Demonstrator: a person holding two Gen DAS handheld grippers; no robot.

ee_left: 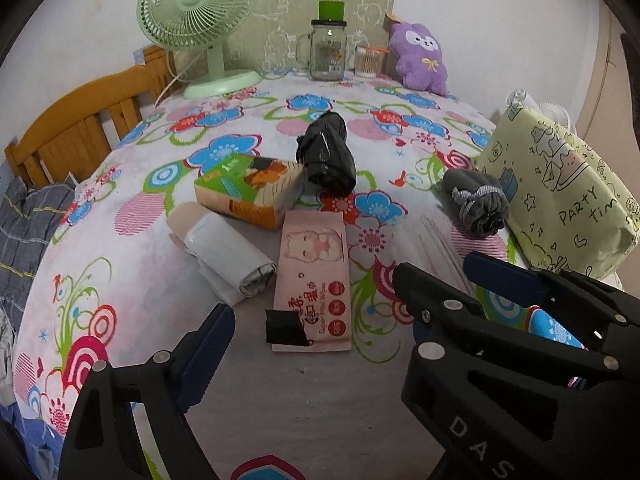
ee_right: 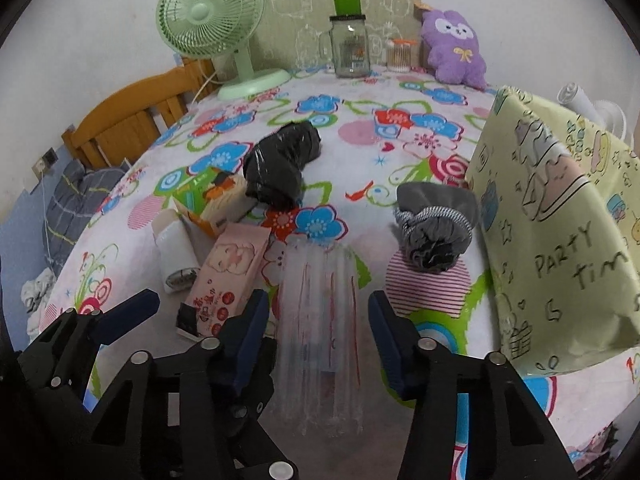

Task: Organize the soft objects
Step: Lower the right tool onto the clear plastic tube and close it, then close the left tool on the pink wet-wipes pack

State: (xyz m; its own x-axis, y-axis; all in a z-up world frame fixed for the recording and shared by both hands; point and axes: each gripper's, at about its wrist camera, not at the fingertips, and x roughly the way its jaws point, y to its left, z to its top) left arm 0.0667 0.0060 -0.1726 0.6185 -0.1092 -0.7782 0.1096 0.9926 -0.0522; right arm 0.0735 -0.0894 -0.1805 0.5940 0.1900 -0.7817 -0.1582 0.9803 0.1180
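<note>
A pink wet-wipes pack (ee_left: 316, 272) (ee_right: 228, 280) lies on the floral cloth (ee_left: 120, 208). My left gripper (ee_left: 320, 332) stands open just above the pack's near end, pads off it. A clear plastic packet (ee_right: 320, 320) (ee_left: 440, 240) lies lengthwise between the fingers of my right gripper (ee_right: 316, 320) (ee_left: 440, 270); narrow gaps show at both pads, so it is open. Further back are a black bag roll (ee_left: 326, 152) (ee_right: 280, 168), a white roll (ee_left: 228, 248), a tissue box (ee_left: 248, 192) and a grey fabric bundle (ee_left: 476, 204) (ee_right: 436, 232).
A pale yellow "Party time" bag (ee_right: 560, 220) (ee_left: 560, 192) stands at the right edge. At the back stand a green fan (ee_left: 200, 20), a glass jar (ee_left: 326, 52), a swab pot (ee_left: 366, 62) and a purple plush (ee_left: 420, 56). A wooden rail (ee_left: 80, 128) runs along the left.
</note>
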